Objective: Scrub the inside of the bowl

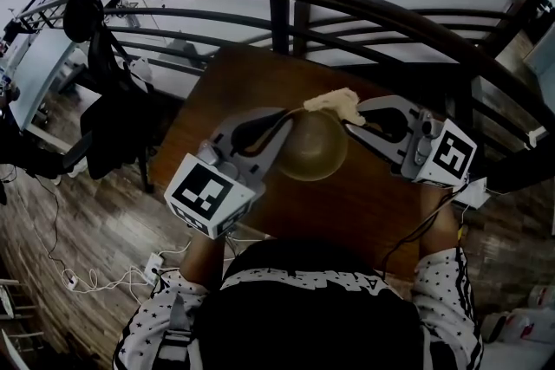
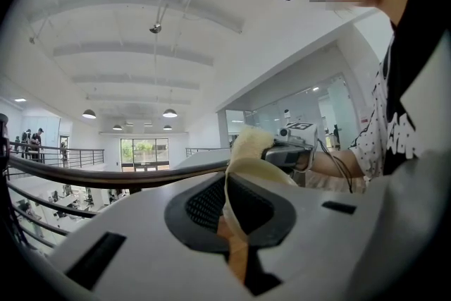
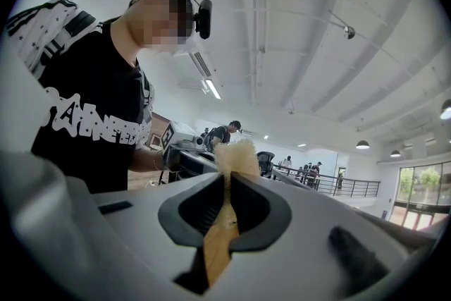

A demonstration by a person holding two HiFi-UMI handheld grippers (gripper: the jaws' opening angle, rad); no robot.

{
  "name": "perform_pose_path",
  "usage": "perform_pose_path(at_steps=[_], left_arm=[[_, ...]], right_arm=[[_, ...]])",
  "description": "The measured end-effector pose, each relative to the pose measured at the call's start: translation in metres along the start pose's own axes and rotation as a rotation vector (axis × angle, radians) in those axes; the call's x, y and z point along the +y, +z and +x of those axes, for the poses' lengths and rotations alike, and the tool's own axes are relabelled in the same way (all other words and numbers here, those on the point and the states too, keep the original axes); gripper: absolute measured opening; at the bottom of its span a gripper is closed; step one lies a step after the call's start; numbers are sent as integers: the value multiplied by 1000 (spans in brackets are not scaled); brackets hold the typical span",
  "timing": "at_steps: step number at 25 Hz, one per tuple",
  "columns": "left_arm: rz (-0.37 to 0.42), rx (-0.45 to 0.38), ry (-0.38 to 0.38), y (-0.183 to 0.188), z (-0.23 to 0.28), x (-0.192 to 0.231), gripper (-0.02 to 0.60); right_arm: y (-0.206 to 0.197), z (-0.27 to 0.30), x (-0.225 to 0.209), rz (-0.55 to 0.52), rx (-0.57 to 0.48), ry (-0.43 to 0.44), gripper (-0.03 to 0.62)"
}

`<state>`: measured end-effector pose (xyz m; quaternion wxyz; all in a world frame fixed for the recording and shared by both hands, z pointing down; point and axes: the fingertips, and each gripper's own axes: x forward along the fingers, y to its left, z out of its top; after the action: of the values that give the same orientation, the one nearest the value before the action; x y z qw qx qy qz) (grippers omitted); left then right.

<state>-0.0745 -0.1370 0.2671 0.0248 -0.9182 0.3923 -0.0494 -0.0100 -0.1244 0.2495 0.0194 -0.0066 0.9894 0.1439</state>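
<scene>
Black lettered tee (image 3: pixel 91 102), star-dotted white sleeves (image 1: pixel 447 299); grey left hand-held gripper (image 1: pixel 286 119), grey right hand-held gripper (image 1: pixel 357 112)

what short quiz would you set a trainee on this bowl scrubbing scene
1. True or false: the left gripper has its jaws closed on the rim of the round yellowish bowl.
2. What does the right gripper hold? A) a metal spoon B) a pale cream scrubbing cloth C) nothing
3. Fill in: in the head view, beneath the bowl lies a brown wooden ____.
Key: 1 true; 2 B; 3 table.
</scene>
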Motion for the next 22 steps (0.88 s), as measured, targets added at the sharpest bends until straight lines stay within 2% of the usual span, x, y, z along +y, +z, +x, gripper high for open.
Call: perform_pose_path(at_steps=[13, 22], left_arm=[[-37, -6, 74, -4, -3, 18, 23], [-54, -8, 116, -7, -6, 32, 23]], right_arm=[[-4, -3, 2, 25, -27, -11, 40], [-23, -11, -7, 37, 32, -65, 40]])
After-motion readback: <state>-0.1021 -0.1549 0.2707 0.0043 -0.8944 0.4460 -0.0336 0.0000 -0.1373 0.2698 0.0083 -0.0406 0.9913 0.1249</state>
